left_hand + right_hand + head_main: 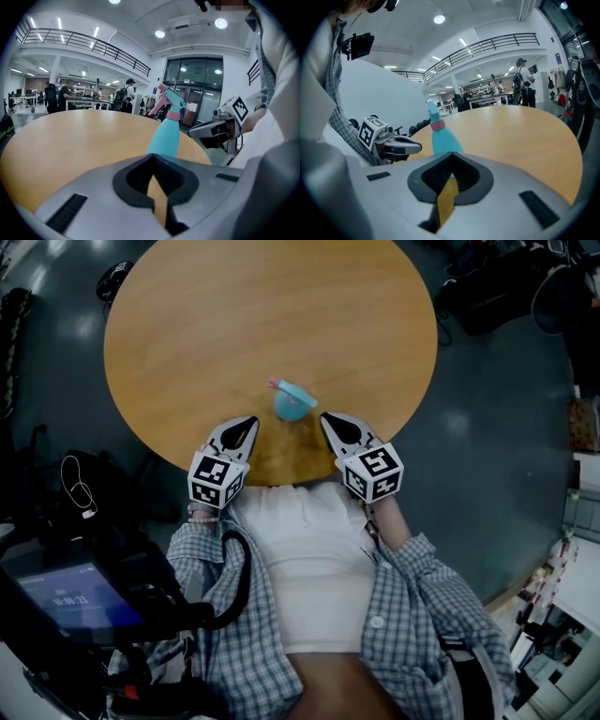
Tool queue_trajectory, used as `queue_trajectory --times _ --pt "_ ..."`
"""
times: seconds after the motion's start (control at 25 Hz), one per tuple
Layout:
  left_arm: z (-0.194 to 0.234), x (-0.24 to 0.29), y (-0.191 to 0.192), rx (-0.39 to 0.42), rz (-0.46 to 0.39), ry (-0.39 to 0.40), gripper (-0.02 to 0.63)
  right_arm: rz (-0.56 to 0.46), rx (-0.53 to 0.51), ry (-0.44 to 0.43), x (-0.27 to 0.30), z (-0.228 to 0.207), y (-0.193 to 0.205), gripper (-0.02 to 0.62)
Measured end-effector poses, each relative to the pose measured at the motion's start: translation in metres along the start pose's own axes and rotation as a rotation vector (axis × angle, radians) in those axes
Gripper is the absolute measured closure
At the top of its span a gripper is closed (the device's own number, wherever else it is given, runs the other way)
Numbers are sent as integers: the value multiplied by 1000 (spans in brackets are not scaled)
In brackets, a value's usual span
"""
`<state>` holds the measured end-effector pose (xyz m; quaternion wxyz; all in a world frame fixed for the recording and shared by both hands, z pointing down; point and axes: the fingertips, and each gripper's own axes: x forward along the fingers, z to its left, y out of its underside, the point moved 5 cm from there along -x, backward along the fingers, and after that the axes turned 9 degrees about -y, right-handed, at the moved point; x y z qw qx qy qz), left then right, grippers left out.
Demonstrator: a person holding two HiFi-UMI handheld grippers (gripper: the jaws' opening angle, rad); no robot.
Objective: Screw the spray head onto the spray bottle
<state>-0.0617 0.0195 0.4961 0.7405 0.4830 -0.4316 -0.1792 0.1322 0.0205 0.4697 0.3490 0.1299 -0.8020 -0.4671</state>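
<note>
While the spray bottle (290,407) is seen standing upright on the table (234,315), spray head (168,101) apparently already seated on its neck, the left gripper (249,422) and right gripper (326,418) are held clenched and empty near either side of it, probably parked clear of it.

You're in a big open-plan lab or office hall: a railed mezzanine (93,44) crosses the upper left, ceiling spotlights (160,33) shine overhead, and people (62,95) stand at workbenches (86,103) beyond your round table (70,140).
</note>
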Motion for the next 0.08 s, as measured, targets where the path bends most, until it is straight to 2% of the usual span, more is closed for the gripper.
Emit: queue_trajectory --times 0.08 --pt "0 0 -1 -2 -2 0 600 3 -1 -1 0 1 1 601"
